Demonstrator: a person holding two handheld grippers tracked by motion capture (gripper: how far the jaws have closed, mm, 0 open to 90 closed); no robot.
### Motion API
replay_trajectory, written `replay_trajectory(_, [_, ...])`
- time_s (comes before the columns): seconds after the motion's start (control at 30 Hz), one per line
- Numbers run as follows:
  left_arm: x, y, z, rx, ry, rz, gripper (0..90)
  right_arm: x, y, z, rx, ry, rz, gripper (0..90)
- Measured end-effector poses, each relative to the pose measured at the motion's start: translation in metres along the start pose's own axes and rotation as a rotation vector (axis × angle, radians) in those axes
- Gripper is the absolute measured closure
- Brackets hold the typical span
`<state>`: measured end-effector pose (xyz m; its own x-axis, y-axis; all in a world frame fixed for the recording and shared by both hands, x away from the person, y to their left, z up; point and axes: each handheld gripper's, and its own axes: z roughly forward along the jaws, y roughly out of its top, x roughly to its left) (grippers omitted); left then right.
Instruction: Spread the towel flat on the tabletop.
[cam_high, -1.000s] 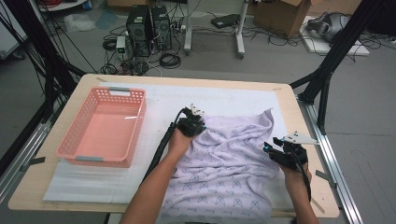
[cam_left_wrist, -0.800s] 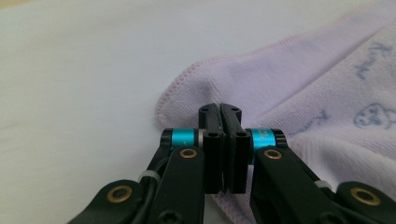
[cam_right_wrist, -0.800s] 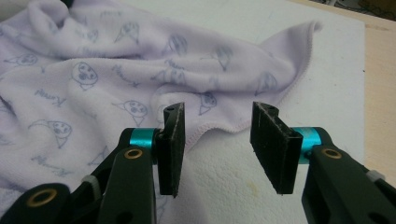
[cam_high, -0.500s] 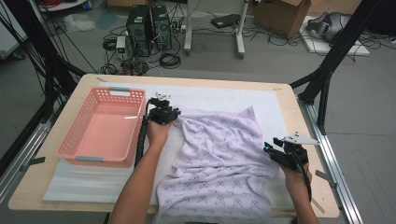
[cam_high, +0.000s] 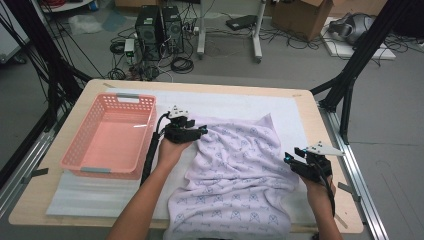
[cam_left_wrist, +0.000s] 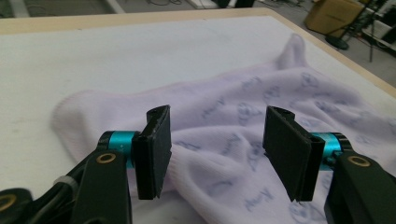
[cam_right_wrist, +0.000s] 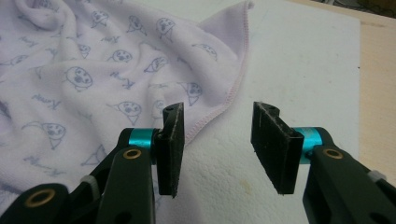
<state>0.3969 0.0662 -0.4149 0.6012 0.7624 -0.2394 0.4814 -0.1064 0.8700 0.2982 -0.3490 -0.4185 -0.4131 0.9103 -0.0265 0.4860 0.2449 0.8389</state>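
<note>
Tabletop (cam_high: 305, 107) has an empty pink basket (cam_high: 80, 150) beside a lilac towel (cam_high: 240, 170); left hand-held gripper (cam_left_wrist: 217, 149) and right hand-held gripper (cam_right_wrist: 217, 144) both gape, released.

We saw towel (cam_high: 235, 180) cut off by bottom edge of high view; its near hem was out of picture. Left hand (cam_high: 171, 150) covered towel's left edge there. In left gripper view, towel (cam_left_wrist: 243, 121) ran past right and bottom edges, print on it was blurred, not readable. In right gripper view, towel (cam_right_wrist: 93, 79) left picture at top and left. Under towel, white mat (cam_high: 240, 105) was hidden. We could not read small printed word beside figures.
</note>
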Motion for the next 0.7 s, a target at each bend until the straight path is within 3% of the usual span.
replay_trajectory(0.13, [-0.012,-0.012,0.005,0.055,-0.046,0.035,40.1,-0.004,-0.001,-0.001,-0.003,-0.005,0.011,53.8])
replay_trajectory(0.23, [-0.016,-0.02,0.013,0.095,-0.043,0.047,39.2,-0.004,-0.002,0.001,0.006,-0.006,0.012,53.9])
replay_trajectory(0.37, [-0.024,-0.029,0.025,0.164,-0.009,0.092,38.9,-0.004,-0.003,0.002,0.009,-0.003,0.01,53.8])
replay_trajectory(0.47, [-0.03,-0.034,0.03,0.195,0.049,0.172,41.2,-0.004,-0.004,0.002,0.011,-0.003,0.012,53.8])
replay_trajectory(0.5, [-0.033,-0.035,0.031,0.201,0.079,0.216,44.9,-0.004,-0.004,0.003,0.009,-0.003,0.015,53.8])
replay_trajectory(0.6, [-0.032,-0.034,0.029,0.2,0.101,0.236,64.9,-0.003,-0.003,0.002,0.014,-0.002,0.012,53.8])
replay_trajectory(0.63, [-0.029,-0.033,0.027,0.207,0.099,0.236,80.1,-0.003,-0.003,0.002,0.014,-0.001,0.016,53.8])
replay_trajectory(0.7, [-0.022,-0.03,0.024,0.198,0.12,0.195,86.4,-0.003,-0.003,0.002,0.011,0.0,0.014,53.8])
